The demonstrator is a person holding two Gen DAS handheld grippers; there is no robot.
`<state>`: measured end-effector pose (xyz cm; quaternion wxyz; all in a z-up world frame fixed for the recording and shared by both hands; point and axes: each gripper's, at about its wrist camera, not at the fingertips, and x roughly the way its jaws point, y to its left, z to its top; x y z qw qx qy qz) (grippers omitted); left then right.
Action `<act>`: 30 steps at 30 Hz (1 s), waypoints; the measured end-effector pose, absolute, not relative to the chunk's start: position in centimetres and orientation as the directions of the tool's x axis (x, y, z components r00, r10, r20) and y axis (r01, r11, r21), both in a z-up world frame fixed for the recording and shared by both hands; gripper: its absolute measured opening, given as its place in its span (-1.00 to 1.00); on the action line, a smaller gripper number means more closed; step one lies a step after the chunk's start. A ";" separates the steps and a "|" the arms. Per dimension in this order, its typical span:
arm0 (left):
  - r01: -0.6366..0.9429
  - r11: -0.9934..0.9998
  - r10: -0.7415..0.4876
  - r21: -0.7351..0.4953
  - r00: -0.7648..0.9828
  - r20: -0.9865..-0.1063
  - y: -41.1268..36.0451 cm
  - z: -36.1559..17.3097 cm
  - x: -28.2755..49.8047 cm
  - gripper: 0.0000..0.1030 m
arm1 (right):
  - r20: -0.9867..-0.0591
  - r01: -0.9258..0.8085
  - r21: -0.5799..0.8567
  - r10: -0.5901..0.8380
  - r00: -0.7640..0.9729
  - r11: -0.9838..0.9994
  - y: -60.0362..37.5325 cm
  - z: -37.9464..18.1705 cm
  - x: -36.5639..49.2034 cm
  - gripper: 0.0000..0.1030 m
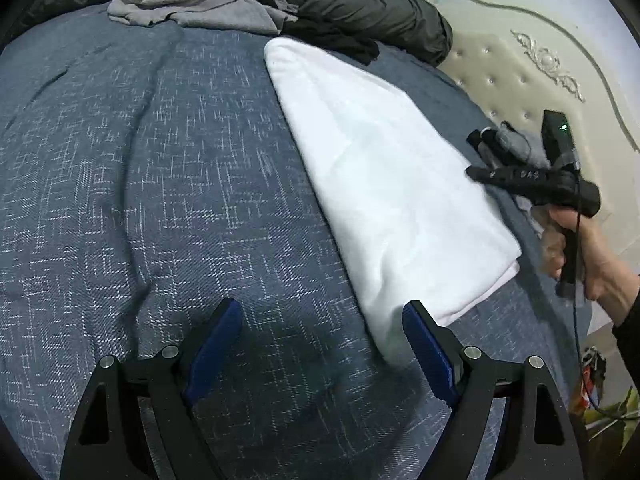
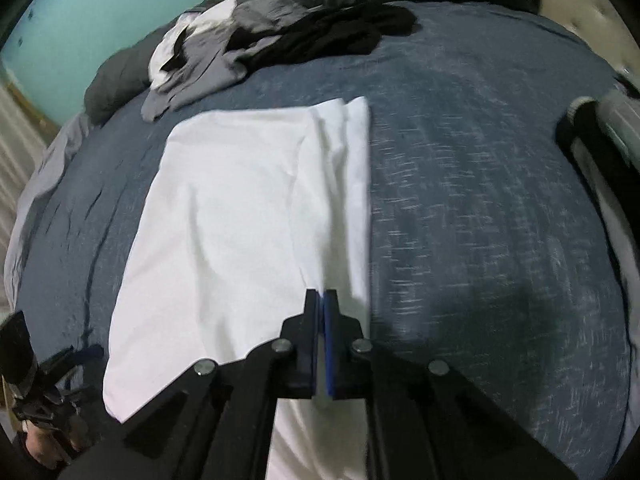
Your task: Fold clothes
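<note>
Bed: covered by a blue spread with a pale woven fleck; it fills most of both views.
White garment: lies flat on the spread, folded into a long strip with one straight edge; in the right wrist view a narrower flap is folded over along its right side.
Left gripper: above the spread at the near end of the white garment; jaws wide apart, nothing between them. Its right-hand pad overlaps the garment's near corner, but contact cannot be judged from this angle.
Right gripper: jaws together, blue pads meeting face to face, over the garment's folded right edge. Whether a thin layer of cloth is caught between the pads cannot be told; the frame is motion-blurred.
Right gripper, seen from the left wrist: at the garment's far long edge, fingers pointing onto the cloth.
Hand: grasps the right gripper's handle; a dark sleeve covers the wrist, and a cable hangs from the handle.
Clothes pile: grey, white and black items heaped at the far edge of the bed, well apart from the white garment.
Black garment: spread beside the pile, nearer the headboard.
Dark duvet: bunched behind the pile.
Headboard: cream, tufted, with carved ornament, at the right of the bed.
Wall: teal, behind the bed.
</note>
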<state>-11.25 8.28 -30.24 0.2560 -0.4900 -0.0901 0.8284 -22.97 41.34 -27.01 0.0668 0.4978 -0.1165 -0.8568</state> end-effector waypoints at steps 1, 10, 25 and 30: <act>-0.341 -0.857 0.503 -0.388 -0.385 -0.774 8.5 -30.3 -11.2 0.67 | -0.836 -0.011 0.270 -0.229 -0.499 -0.963 41.6 -27.1 -23.1 -0.97; -0.373 -0.867 0.469 -0.331 -0.386 -0.794 9.4 -30.4 -11.1 0.67 | -0.812 -0.070 0.377 -0.293 -0.505 -0.923 43.6 -28.3 -22.8 -0.96; -0.360 -0.867 0.475 -0.344 -0.388 -0.790 9.3 -30.3 -10.9 0.67 | -0.805 -0.063 0.425 -0.345 -0.483 -0.903 43.4 -28.0 -16.7 -0.92; -0.360 -0.866 0.476 -0.346 -0.387 -0.789 9.3 -30.4 -11.0 0.67 | -0.757 -0.054 0.478 -0.380 -0.531 -0.877 44.4 -27.6 -16.2 -0.95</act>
